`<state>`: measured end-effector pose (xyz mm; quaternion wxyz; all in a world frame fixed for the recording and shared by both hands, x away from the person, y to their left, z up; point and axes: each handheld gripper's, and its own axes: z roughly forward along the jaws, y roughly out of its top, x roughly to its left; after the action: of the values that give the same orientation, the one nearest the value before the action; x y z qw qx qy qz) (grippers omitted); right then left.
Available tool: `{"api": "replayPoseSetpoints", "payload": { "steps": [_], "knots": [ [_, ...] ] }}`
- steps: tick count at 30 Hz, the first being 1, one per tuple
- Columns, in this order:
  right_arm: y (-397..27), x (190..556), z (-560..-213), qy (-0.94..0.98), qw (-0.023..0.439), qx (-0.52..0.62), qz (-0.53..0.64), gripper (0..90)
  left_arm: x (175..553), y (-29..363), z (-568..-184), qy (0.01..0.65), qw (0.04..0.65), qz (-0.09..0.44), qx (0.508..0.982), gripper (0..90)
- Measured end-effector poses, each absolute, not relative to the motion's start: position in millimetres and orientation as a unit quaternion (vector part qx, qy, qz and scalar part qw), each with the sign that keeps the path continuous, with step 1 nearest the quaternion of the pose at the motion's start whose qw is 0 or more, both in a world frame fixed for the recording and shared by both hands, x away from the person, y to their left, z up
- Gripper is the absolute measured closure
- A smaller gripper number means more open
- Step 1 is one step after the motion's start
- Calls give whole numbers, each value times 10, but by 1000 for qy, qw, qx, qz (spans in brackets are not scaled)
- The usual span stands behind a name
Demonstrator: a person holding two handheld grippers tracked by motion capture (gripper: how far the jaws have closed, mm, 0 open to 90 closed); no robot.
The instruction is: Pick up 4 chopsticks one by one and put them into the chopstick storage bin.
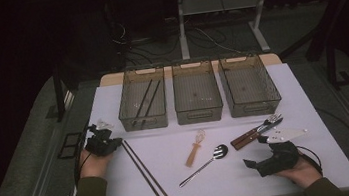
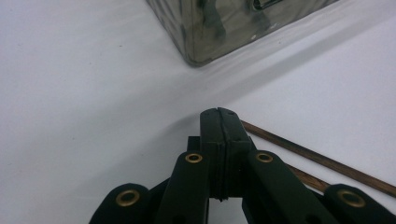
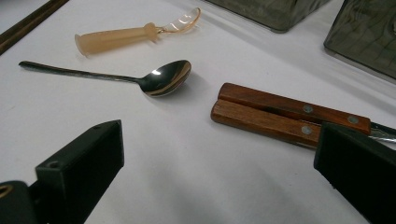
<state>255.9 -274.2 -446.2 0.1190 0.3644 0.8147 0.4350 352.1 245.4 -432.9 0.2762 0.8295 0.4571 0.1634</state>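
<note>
chopsticks: a pair of long thin dark brown wooden chopsticks lies diagonally on the white table, just right of the left gripper, well short of the left-hand smoky clear plastic bin, which already holds two such sticks.
left jaws: clenched on nothing, tips hanging over bare table beside the nearer stick.
right jaws: the right gripper is released, spread wide near the wooden-handled knife and fork.
risk: shut jaws would likely shove a stick aside rather than take it; thin sticks may roll or splay.
risk two: gripping near one end may let the far end droop and catch the bin rim.
hard to see: the sticks' near ends are covered by the jaw links in the left gripper view; the bin's contents are murky through its wall.
others: steel spoon and pale plastic whisk lie apart.
</note>
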Motion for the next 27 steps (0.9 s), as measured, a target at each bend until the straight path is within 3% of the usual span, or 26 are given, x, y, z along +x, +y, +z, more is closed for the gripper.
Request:
{"api": "replayPoseSetpoints", "payload": {
  "steps": [27],
  "knots": [
    [-2741,2563,-4469,816,119,364,433,14,3606,2391,-4385,454,300,152,825,895]
  ]
}}
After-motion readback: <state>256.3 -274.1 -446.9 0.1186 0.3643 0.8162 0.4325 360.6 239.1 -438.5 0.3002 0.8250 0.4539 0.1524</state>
